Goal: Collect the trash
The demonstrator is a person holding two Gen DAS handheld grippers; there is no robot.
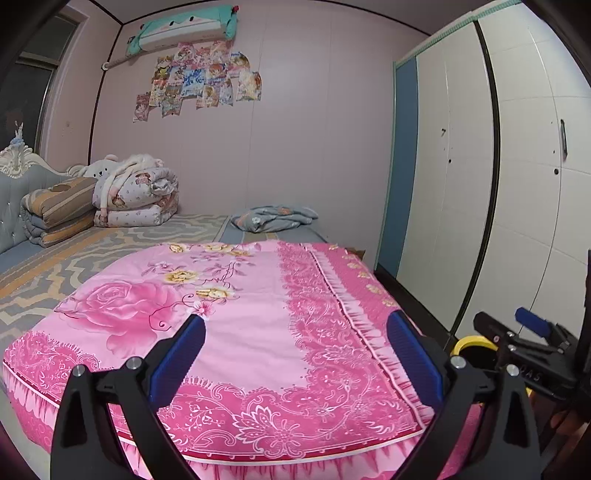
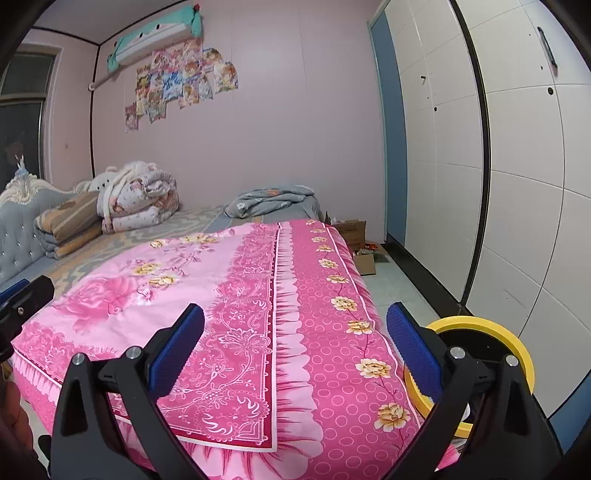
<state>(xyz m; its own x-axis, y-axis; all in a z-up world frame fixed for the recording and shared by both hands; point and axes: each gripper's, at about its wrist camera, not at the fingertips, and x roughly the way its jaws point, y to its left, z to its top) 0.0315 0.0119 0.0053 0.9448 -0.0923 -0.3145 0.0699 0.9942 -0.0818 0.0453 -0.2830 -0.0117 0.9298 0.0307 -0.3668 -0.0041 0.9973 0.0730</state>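
The bed [image 1: 258, 332] fills the lower half of both views, its pink rose-print cover [image 2: 229, 314] spread flat; no trash lies on it. The white wardrobe [image 1: 517, 166] takes the right side of each frame, the pink wall [image 1: 295, 129] the middle.

At the upper left a cluster of cartoon posters [image 1: 199, 81] hangs under a covered air conditioner [image 1: 181, 29]; their print is too small to read. Folded quilts [image 1: 136, 195] are stacked at the middle left by the headboard [image 1: 14, 192].

The yellow-rimmed bin [image 2: 491, 354] stands on the floor at the lower right, just beside the bed's edge and partly behind the right tool's [image 2: 295, 343] outer finger. Its round mouth faces upward; the inside looks dark.

An open cardboard box [image 2: 354, 229] and loose litter [image 2: 369, 251] lie on the floor past the bed's far corner, right of centre in the right wrist view; any printing there is illegible.

The left tool [image 1: 295, 350] hovers over the cover with blue pads spread wide, nothing between them. The right tool is likewise wide and empty. In the left wrist view, faint letters on the right tool's body cannot be read with confidence.
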